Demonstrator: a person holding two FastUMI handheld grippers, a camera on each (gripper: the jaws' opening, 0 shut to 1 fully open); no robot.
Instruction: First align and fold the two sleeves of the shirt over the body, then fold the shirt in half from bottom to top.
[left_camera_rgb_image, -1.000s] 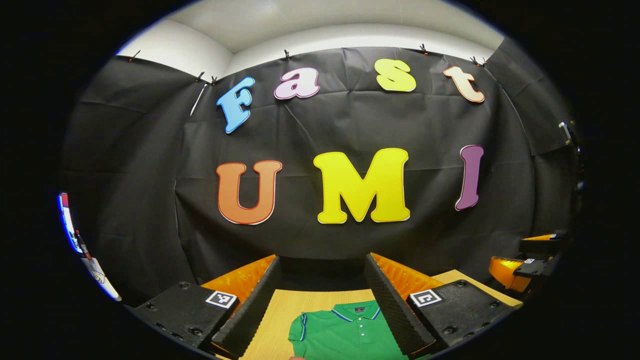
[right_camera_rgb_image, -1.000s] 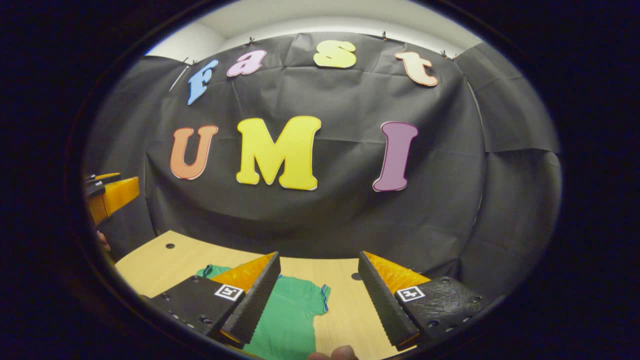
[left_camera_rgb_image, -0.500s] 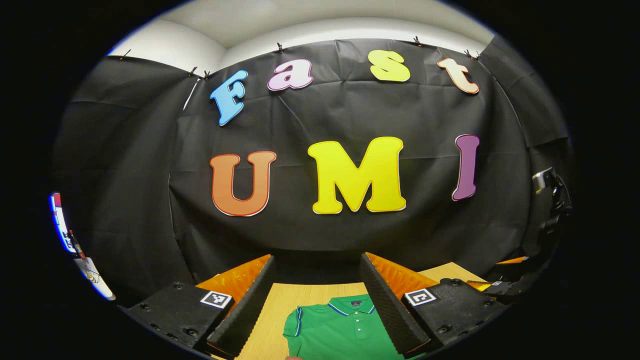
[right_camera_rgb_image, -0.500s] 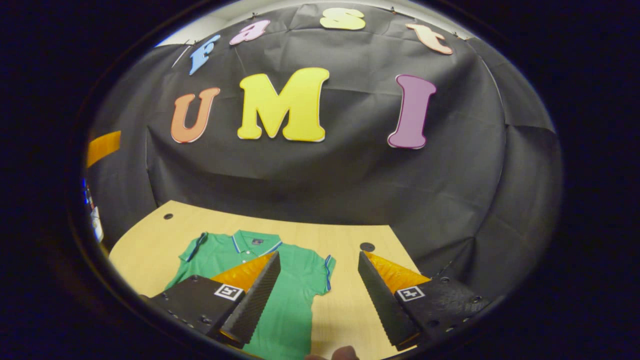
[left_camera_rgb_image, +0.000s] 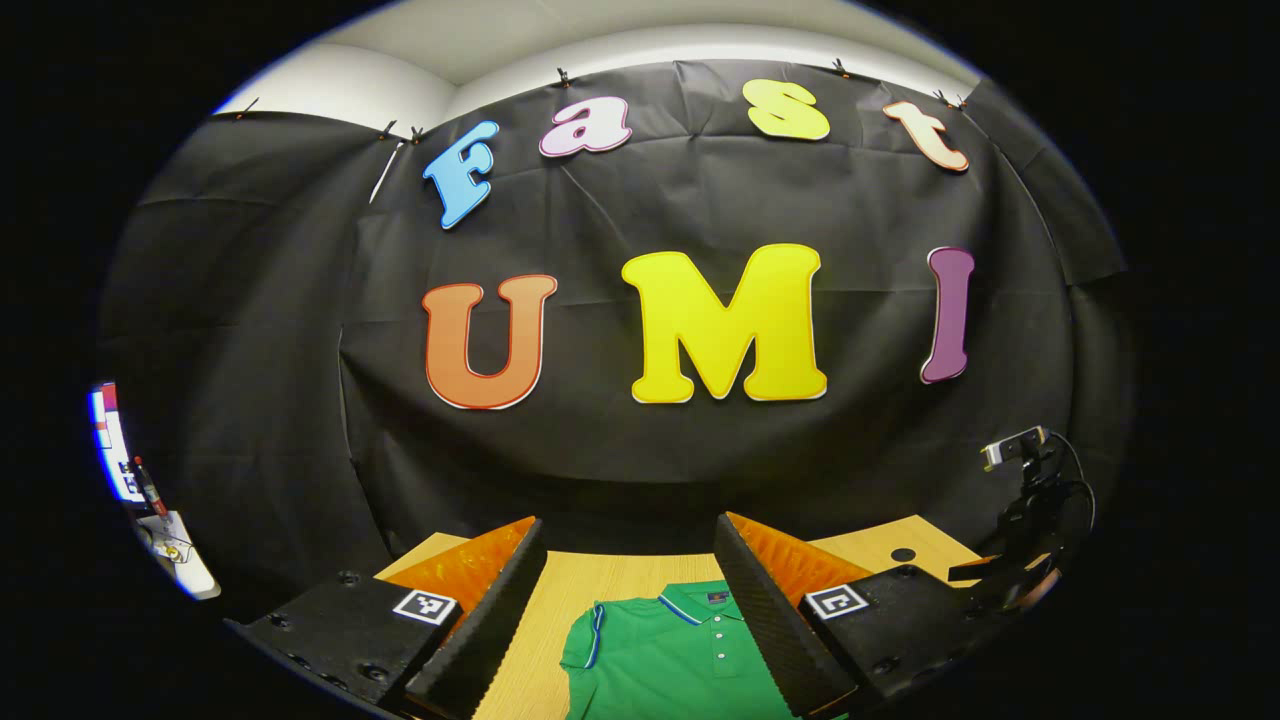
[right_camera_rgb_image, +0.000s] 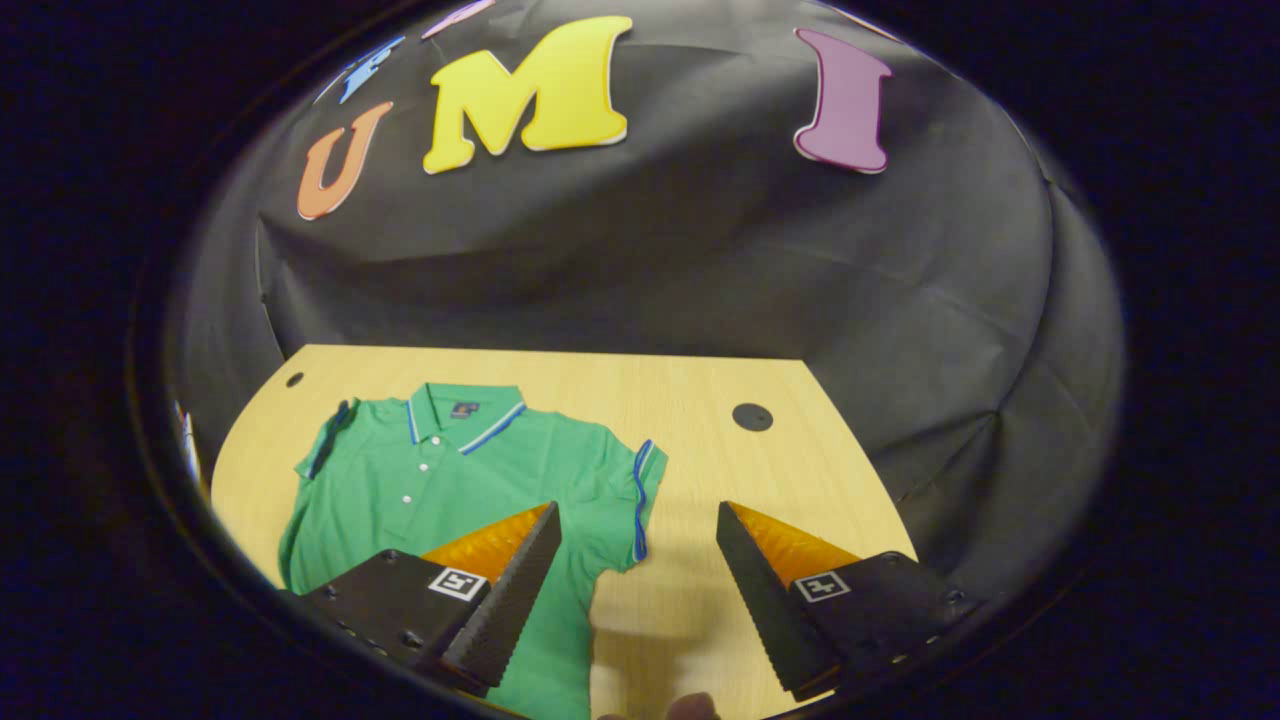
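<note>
A green polo shirt (right_camera_rgb_image: 470, 480) with blue-striped collar and cuffs lies flat on the wooden table (right_camera_rgb_image: 700, 390), collar toward the wall. Its right sleeve (right_camera_rgb_image: 640, 490) spreads out just ahead of my right gripper (right_camera_rgb_image: 635, 575), which hovers open above the shirt's right edge with nothing between its fingers. In the left gripper view the shirt's collar and left sleeve (left_camera_rgb_image: 580, 645) show between the fingers of my left gripper (left_camera_rgb_image: 620, 610), which stands open above the table. The other gripper's body (left_camera_rgb_image: 1020, 570) appears at the far right of that view.
The table has a round cable hole (right_camera_rgb_image: 752, 417) at the right rear and a smaller hole (right_camera_rgb_image: 294, 379) at the left rear. The black cloth wall rises right behind the table's far edge.
My right gripper has tilted downward and moved in, so the whole shirt has come into its view. My left gripper has dipped slightly; the shirt has not moved.
</note>
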